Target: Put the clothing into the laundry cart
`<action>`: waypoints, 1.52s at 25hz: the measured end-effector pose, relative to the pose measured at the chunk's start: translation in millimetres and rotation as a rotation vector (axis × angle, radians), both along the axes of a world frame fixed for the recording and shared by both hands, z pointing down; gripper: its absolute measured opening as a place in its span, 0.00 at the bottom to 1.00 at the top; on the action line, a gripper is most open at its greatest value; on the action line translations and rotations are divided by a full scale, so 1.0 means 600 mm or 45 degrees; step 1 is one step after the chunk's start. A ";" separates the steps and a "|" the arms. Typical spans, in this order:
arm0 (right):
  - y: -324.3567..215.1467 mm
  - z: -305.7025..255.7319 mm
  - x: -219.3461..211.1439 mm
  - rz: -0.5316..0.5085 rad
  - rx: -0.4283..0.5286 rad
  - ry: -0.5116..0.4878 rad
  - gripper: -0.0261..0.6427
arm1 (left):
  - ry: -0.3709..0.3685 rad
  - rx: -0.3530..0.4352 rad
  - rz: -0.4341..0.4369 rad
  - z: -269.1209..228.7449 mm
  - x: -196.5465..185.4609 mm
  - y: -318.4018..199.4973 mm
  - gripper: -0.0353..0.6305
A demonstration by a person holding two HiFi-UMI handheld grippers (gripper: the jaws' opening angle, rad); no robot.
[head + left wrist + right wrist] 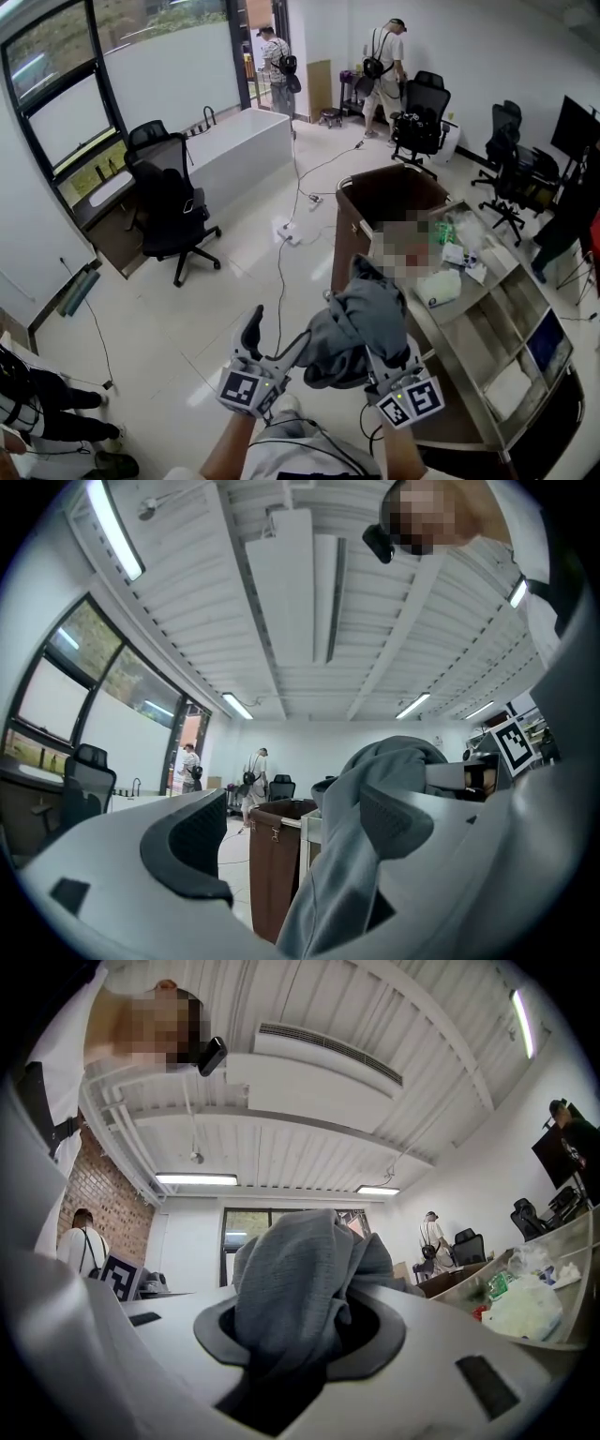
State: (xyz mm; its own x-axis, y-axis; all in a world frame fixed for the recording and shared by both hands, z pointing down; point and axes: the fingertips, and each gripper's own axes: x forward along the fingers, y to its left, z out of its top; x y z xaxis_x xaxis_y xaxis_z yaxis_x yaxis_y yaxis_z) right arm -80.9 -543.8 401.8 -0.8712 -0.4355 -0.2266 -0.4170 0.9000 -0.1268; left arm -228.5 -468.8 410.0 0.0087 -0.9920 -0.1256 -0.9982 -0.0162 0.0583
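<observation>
Clothing pinched in right claw; head view adds laundry cart ahead.

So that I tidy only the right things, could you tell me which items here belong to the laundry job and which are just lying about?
Job: grey garment, clamped in the right gripper and draped over one jaw of the left gripper; brown laundry cart.

Lying about: black office chair; floor power strip; shelf unit; white plastic bag.
</observation>
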 end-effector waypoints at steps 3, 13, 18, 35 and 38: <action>-0.034 0.001 -0.042 -0.008 -0.002 0.009 0.29 | 0.000 0.005 -0.002 0.004 -0.041 -0.035 0.68; -0.187 -0.015 -0.210 0.118 0.035 0.016 0.29 | 0.025 0.030 0.136 0.008 -0.209 -0.207 0.68; -0.271 -0.034 -0.283 0.221 0.047 0.002 0.29 | 0.016 0.060 0.229 -0.007 -0.285 -0.288 0.68; -0.520 -0.059 -0.302 0.442 0.000 -0.005 0.29 | 0.011 0.054 0.388 -0.019 -0.327 -0.521 0.68; -0.572 -0.058 -0.293 0.474 -0.016 0.016 0.30 | 0.009 0.057 0.405 -0.034 -0.315 -0.563 0.68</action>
